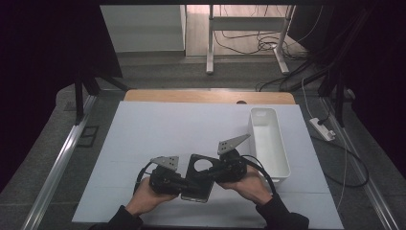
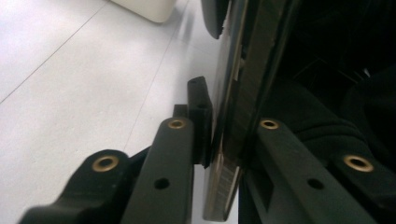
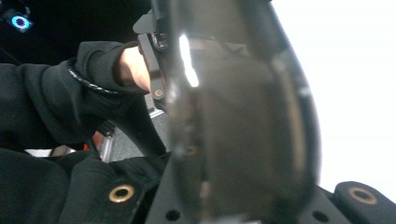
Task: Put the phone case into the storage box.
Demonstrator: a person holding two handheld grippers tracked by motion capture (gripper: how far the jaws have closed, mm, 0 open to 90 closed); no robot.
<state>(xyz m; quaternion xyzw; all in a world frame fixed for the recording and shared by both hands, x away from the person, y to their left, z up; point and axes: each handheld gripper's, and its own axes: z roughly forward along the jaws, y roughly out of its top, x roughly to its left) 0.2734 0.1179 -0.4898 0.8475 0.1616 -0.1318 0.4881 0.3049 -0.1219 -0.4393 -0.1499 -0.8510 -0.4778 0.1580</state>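
White worktop, a long bin and the floor behind

A white rectangular plastic bin (image 1: 269, 143), long and narrow, stands on the right part of the white sheet-covered worktop (image 1: 163, 129), running lengthwise away from the near edge; one pale corner of it also shows at the top of the left gripper view (image 2: 147, 9). A bare wooden strip (image 1: 206, 97) edges the worktop's far side. On the grey floor to the right lies a white power strip (image 1: 322, 129) with black cables trailing near it. Farther back stand the white metal legs of a desk frame (image 1: 209, 43), with tangled black cables (image 1: 261, 43) beneath.
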